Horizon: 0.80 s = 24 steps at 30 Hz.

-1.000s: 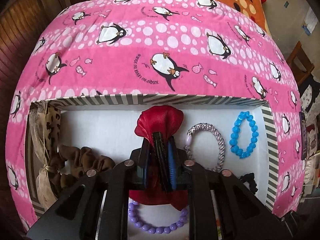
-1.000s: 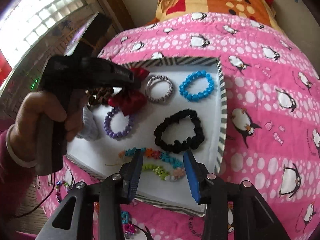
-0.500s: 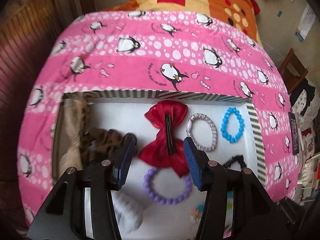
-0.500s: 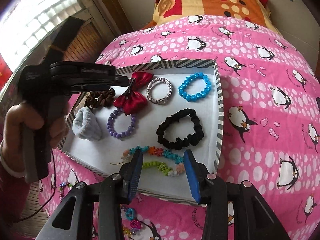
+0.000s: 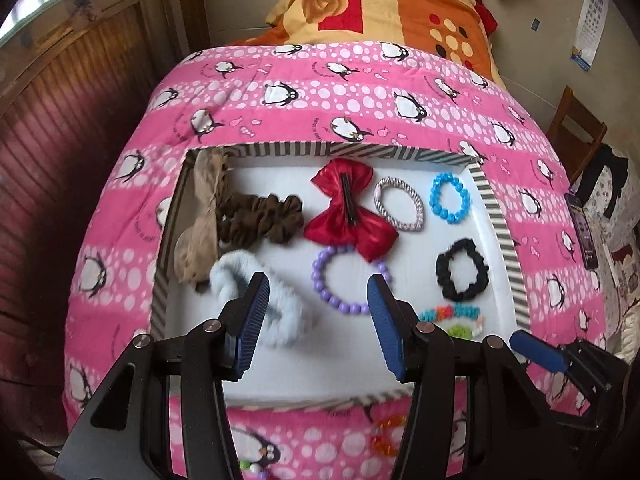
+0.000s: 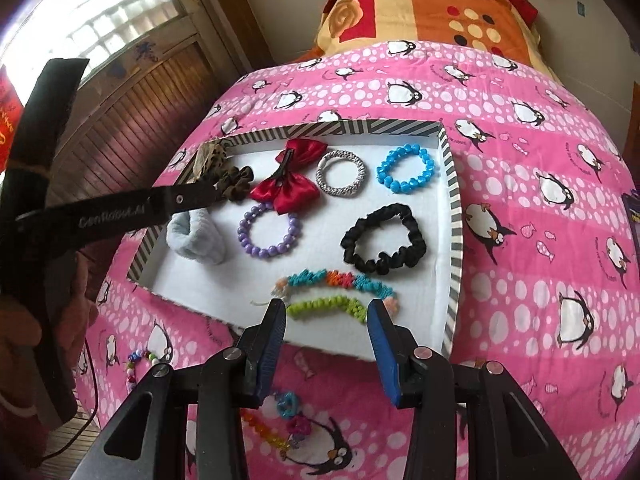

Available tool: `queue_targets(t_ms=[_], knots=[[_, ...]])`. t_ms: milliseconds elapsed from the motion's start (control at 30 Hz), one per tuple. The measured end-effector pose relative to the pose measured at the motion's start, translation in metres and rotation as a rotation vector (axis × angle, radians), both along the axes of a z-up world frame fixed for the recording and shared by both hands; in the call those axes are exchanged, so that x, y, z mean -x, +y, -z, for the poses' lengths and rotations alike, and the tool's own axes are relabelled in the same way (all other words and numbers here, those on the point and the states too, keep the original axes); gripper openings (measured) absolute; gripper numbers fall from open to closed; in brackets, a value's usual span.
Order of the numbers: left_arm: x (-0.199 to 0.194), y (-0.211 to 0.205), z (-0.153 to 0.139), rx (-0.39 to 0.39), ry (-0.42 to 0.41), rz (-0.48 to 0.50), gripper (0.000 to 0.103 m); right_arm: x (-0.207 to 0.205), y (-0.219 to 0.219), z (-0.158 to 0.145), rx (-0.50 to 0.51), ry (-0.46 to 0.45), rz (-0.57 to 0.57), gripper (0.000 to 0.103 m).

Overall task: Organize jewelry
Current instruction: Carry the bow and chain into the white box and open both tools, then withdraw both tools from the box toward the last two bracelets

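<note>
A striped-rim white tray lies on the pink penguin blanket. In it lie a red bow clip, a purple bead bracelet, a silver band, a blue bead bracelet, a black scrunchie, a brown scrunchie, a pale blue fuzzy scrunchie and colourful bead strands. My left gripper is open and empty above the tray's near half. My right gripper is open and empty at the tray's near edge.
Loose bead pieces lie on the blanket in front of the tray. A leopard ribbon lies along the tray's left wall. A wooden wall panel stands at the left, a pillow behind, a chair at the right.
My left gripper opened, let go of the red bow clip in the tray, and drew back and up. The right gripper stayed open near the tray's front edge.
</note>
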<state>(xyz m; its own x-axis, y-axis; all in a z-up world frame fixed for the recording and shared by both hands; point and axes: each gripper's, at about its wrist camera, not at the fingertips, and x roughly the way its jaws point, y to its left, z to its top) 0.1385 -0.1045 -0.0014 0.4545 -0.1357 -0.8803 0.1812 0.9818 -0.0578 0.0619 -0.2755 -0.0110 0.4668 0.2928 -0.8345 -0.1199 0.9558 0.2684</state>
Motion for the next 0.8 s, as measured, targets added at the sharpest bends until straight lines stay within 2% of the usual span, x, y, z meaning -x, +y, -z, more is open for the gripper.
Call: queue_targets(t_ms=[233, 800], knots=[[0.026, 0.013, -0.005, -0.017, -0.023, -0.006, 0.051, 0.015, 0.005, -0.003, 0.014, -0.005, 0.014, 0.04], [0.08, 0.043, 0.002, -0.007, 0.003, -0.026, 0.051, 0.053, 0.01, 0.008, 0.064, 0.035, 0.025, 0.041]])
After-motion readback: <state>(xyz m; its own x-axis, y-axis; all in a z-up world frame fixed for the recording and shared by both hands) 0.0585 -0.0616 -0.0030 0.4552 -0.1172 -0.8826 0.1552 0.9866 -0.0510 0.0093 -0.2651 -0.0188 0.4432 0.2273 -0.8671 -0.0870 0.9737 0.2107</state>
